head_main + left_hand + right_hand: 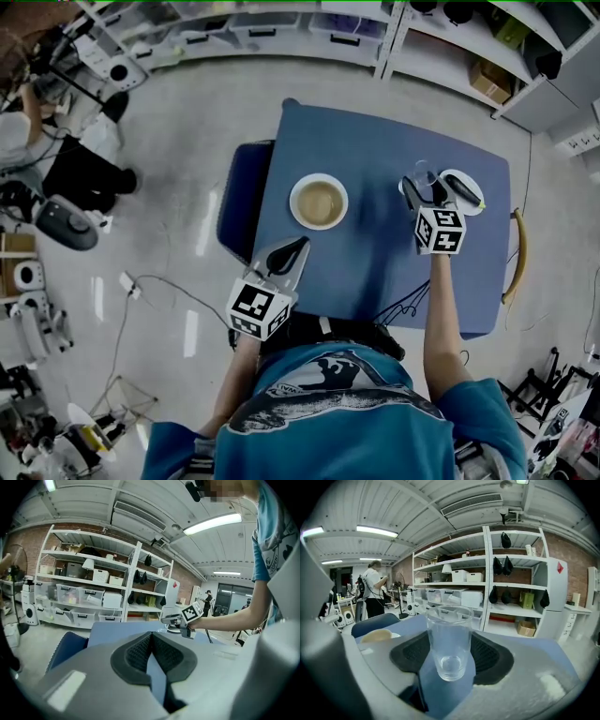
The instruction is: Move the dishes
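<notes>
A clear empty glass (450, 641) stands upright between the pads of my right gripper (449, 654), which is shut on it. In the head view that right gripper (425, 186) and the glass (422, 174) sit at the right part of the blue table (375, 272), next to a small white plate (469, 187). A white dish with a tan inside (319, 201) lies mid-table; it shows as a dish (377, 635) at the left of the right gripper view. My left gripper (292, 250) hangs over the table's near left edge, shut and empty. In its own view, the left gripper (151, 638) points across the table.
A dark blue chair (239, 202) stands against the table's left side. Shelving with bins (281, 28) lines the far wall. Cables (150, 281) and equipment lie on the floor to the left. A person (375, 595) stands far off.
</notes>
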Motion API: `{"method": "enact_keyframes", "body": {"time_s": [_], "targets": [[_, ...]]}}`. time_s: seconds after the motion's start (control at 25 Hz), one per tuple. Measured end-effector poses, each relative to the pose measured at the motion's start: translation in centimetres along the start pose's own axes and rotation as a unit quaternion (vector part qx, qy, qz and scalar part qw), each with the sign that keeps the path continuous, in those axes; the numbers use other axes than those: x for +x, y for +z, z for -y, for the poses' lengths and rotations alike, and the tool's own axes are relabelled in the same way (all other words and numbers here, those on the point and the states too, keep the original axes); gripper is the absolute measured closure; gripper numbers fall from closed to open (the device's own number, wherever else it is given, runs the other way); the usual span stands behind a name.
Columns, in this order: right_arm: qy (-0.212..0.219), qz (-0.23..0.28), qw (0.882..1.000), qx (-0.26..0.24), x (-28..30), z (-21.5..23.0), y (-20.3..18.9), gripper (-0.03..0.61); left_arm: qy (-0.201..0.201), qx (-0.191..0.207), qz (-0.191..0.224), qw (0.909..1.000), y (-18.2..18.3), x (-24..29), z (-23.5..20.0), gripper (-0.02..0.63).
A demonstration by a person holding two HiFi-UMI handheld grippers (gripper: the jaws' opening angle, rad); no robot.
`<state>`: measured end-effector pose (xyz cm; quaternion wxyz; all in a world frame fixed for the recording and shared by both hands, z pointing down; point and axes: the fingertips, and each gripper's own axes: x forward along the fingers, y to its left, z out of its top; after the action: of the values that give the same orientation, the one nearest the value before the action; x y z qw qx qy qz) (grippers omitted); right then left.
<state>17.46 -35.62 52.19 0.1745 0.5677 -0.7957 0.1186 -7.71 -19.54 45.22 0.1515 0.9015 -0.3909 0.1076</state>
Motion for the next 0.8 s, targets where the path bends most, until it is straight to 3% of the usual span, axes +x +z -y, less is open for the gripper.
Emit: {"method": "enact_keyframes", "body": {"time_s": [0.2,0.48,0.8], "targets": [[-0.026,-0.020,0.999,0.005,-0.3,2.4,-2.7,0.308,0.011,0.002,-0.005,0.9999,-0.1,0.1,0.1,0.598],[-0.029,-0.038,0.999,0.015,-0.7,3.2,-5.8,0.307,0.014,0.005,-0.016,0.9998,-0.6,0.5,1.0,0.598],[-0.036,-0.037,0.997,0.050,-0.8,3.4,-6.0,0.286,0.014,0.009,-0.027,0.9995,-1.0,0.2,1.0,0.598]]}}
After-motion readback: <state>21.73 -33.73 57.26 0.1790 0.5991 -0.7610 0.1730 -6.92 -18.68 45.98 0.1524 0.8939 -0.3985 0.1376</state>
